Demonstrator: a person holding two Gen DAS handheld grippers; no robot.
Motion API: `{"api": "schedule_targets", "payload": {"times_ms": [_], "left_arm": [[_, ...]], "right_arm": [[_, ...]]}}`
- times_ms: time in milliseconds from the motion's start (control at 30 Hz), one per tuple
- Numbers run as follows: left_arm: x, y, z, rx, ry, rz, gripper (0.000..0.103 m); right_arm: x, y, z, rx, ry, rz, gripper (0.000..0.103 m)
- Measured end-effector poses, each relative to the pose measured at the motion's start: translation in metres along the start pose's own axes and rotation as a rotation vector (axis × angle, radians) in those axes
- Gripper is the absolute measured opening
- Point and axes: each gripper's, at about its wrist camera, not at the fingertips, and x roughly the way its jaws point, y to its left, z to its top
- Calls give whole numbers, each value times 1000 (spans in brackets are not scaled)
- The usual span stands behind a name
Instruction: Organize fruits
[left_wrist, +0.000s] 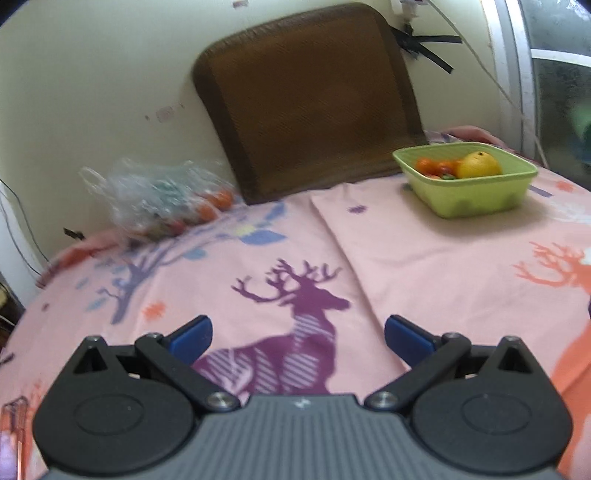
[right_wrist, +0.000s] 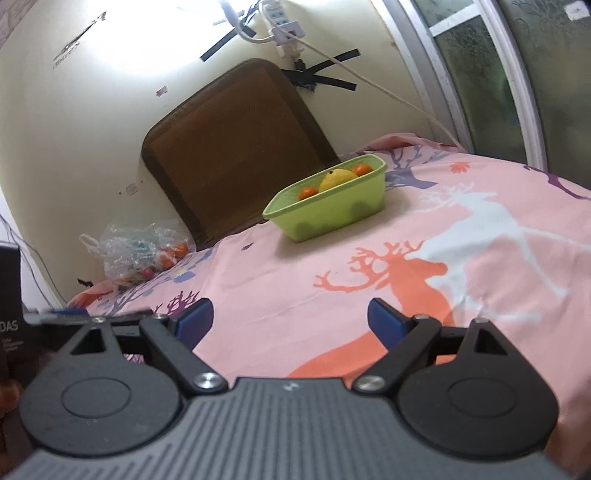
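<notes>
Left gripper (left_wrist: 298, 341) low over the pink deer-print bedsheet (left_wrist: 424, 258), jaws wide apart, nothing between them; right gripper (right_wrist: 290, 325) likewise spread and empty. Green basket (right_wrist: 332, 210) far ahead near the brown cushion (right_wrist: 236, 147), already holding a yellow fruit (right_wrist: 338, 179) and small orange ones. Remaining fruit sits in a clear plastic bag (left_wrist: 155, 195) at the far left against the wall, well apart from the basket. Risks, as I judge them: thin crinkled film snagging on a pad so the whole bag drags; round fruit squirting from the pinch; soft bedding letting it roll off the edge.
</notes>
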Motion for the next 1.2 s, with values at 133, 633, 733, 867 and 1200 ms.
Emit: {"api": "schedule_targets", "payload": {"times_ms": [133, 633, 733, 867, 1200], "left_arm": [[1, -4, -2, -13, 22, -52, 103], [6, 5, -5, -69, 57, -101, 103], [6, 6, -5, -70, 53, -92, 103], [6, 7, -5, -75, 52, -83, 103], [5, 2, -5, -60, 45, -76, 103]], "right_arm": [[-1, -4, 2, 15, -11, -14, 92], [1, 2, 0, 1, -9, -18, 92], [2, 3, -1, -2, -7, -19, 92], [3, 3, -1, 1, -3, -21, 92], [4, 3, -3, 4, 2, -20, 92]]}}
